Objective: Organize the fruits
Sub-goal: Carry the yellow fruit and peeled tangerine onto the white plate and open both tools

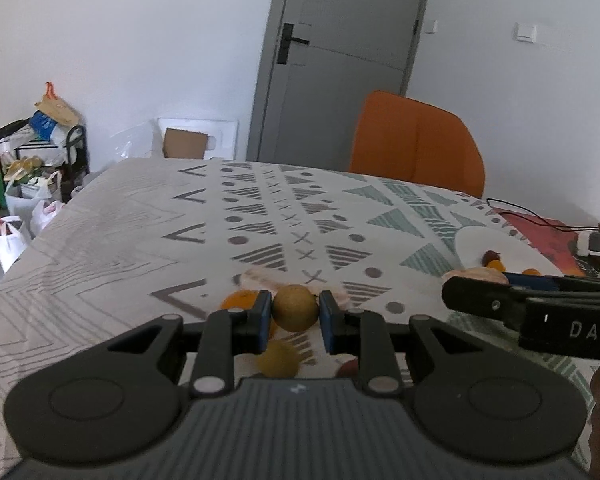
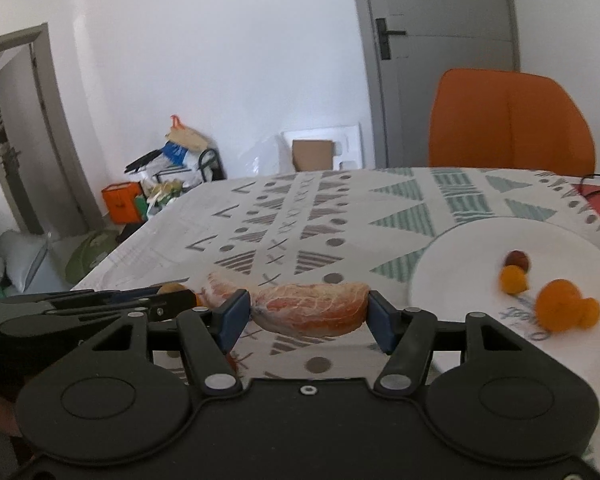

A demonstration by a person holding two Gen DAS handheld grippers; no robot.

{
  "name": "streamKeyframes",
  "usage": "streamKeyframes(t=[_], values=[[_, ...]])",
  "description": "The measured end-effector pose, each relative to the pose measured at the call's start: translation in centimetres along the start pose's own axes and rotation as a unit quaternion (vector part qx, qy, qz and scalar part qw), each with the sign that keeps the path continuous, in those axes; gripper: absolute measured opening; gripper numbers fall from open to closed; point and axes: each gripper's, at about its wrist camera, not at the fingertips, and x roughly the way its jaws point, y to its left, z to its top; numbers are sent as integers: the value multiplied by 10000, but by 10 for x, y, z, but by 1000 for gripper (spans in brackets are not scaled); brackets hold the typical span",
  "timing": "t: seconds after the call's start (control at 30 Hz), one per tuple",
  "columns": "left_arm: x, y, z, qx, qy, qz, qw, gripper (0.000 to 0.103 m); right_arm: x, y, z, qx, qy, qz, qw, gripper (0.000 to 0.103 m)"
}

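My left gripper [image 1: 295,317] is shut on a round tan-yellow fruit [image 1: 295,307], held above the patterned tablecloth. Below it lie an orange fruit [image 1: 239,300], another yellow fruit [image 1: 279,357] and a peeled citrus segment [image 1: 260,276]. My right gripper [image 2: 308,317] is shut on a peeled pink-orange citrus segment [image 2: 312,307]; a second segment [image 2: 220,291] lies behind its left finger. A white plate [image 2: 480,248] at the right holds small orange fruits [image 2: 558,303] and a dark red one [image 2: 517,259]. The right gripper shows in the left wrist view [image 1: 452,288].
An orange chair [image 2: 510,120] stands at the table's far side before a grey door [image 1: 340,52]. A red mat with a black cable [image 1: 540,220] lies at the right edge. Bags and a rack [image 1: 40,152] crowd the floor at left.
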Motion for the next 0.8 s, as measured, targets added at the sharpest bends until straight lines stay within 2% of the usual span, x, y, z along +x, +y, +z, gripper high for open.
streamKeyframes(t=[0.8], values=[[2, -77, 9, 560, -170, -421, 9974, 24, -53, -74, -19, 629, -397, -509, 9959, 60]])
